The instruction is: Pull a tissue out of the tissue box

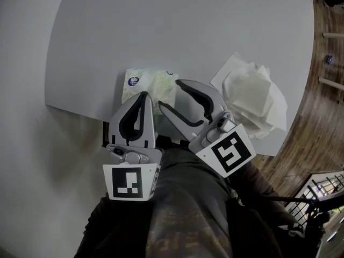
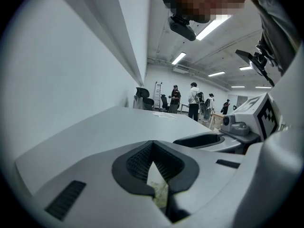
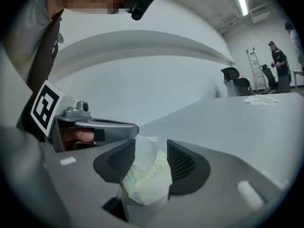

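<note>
Tissue pack [image 1: 148,85] is lying beside loose tissues [image 1: 252,95], partly hiding behind your closed left gripper [image 1: 144,95]; your right gripper [image 1: 169,94] view alone is showing white tissue [image 3: 142,148] between open jaws.

Left gripper [image 1: 144,95]: had a pale grey shell and black ribbed pads [image 2: 137,163].
Right gripper [image 1: 169,94]: looked the same.
Marker cubes [image 1: 129,183]: were white with black squares.
Top [image 1: 183,219]: seemed dark brown.

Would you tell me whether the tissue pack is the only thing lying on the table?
No, a pile of loose tissues lies right of the tissue pack.
</note>
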Available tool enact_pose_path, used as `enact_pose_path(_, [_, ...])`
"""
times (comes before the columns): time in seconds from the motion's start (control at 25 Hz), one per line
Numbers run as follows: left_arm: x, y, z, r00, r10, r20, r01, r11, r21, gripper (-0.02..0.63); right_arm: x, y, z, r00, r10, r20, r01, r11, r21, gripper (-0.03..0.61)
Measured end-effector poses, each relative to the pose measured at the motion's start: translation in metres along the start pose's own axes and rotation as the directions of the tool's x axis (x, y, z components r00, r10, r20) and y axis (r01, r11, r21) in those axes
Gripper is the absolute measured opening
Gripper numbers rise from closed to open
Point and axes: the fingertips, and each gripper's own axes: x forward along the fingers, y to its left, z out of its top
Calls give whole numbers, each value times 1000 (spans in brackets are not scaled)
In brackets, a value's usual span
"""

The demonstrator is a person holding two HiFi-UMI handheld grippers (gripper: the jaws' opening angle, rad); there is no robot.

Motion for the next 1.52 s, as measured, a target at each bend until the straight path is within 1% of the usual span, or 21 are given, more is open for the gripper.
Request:
enact_pose_path(0.04, [2, 1, 1, 1000, 10, 7, -10, 1000, -4, -3, 2, 0, -3, 1000, 14, -9, -14, 1000, 3, 178])
enact_pose_path(0.12, [3, 2, -4, 1000, 10, -8, -10, 1000, -7, -3, 6, 0, -8, 999, 30, -20, -30, 1000, 7, 178])
enact_pose_path(0.2, [2, 2, -9, 1000, 6, -27, -6, 1000, -7, -3, 10, -1, -11, 999, 34, -24, -34, 999, 4, 176])
enact_pose_path(0.32, [2, 8, -11, 999, 26, -31, -26, 1000, -16, -3, 14, 0, -12, 998, 45, -37, -46, 999, -14, 171])
enact_pose_path(0.4, [3, 12, -9, 999, 42, -19, -42, 999, -26, -3, 16, 0, -12, 998, 39, -40, -40, 999, -24, 112])
enact_pose_path(0.52, [2, 14, -12, 999, 32, -26, -33, 999, -30, -3, 18, -1, -10, 999, 17, -37, -18, 999, -30, 23])
enact_pose_path(0.56, [2, 14, -13, 999, 29, -28, -30, 999, -32, -3, 18, -1, -10, 999, 13, -36, -14, 999, -30, 5])
enact_pose_path(0.64, [2, 15, -13, 999, 23, -27, -24, 999, -36, -3, 19, 1, -7, 999, 14, -36, -15, 999, -34, 3])
enact_pose_path(0.76, [0, 18, -5, 1000, 23, -3, -23, 999, -40, -3, 18, 8, 1, 999, 19, -27, -20, 999, -45, 3])
enact_pose_path(0.84, [-5, 20, 2, 1000, 27, 16, -26, 999, -43, -3, 15, 15, 11, 1000, 13, -13, -13, 999, -48, 3])
enact_pose_path(0.96, [-16, 26, 21, 997, 45, 68, -41, 998, -51, -3, 7, 26, 32, 1000, -7, 22, 9, 998, -64, 3])
enact_pose_path(1.12, [-39, 31, 52, 990, 44, 138, -38, 998, -41, -3, -8, 39, 66, 994, -64, 83, 71, 995, -77, 3])
enact_pose_path(1.24, [-58, 31, 77, 978, 34, 206, -28, 999, -30, -3, -20, 47, 99, 980, -106, 166, 124, 987, -102, 3])
enact_pose_path(1.36, [-75, 30, 101, 962, 21, 273, -15, 1000, -25, -3, -33, 60, 127, 967, -131, 220, 166, 975, -149, 3])
enact_pose_path(1.44, [-87, 29, 116, 951, 12, 309, -8, 1000, -13, -3, -42, 71, 150, 955, -137, 263, 189, 965, -182, 3])
enact_pose_path(1.52, [-99, 25, 127, 945, -4, 327, 1, 1000, 11, -3, -50, 80, 170, 942, -142, 305, 211, 956, -206, 3])
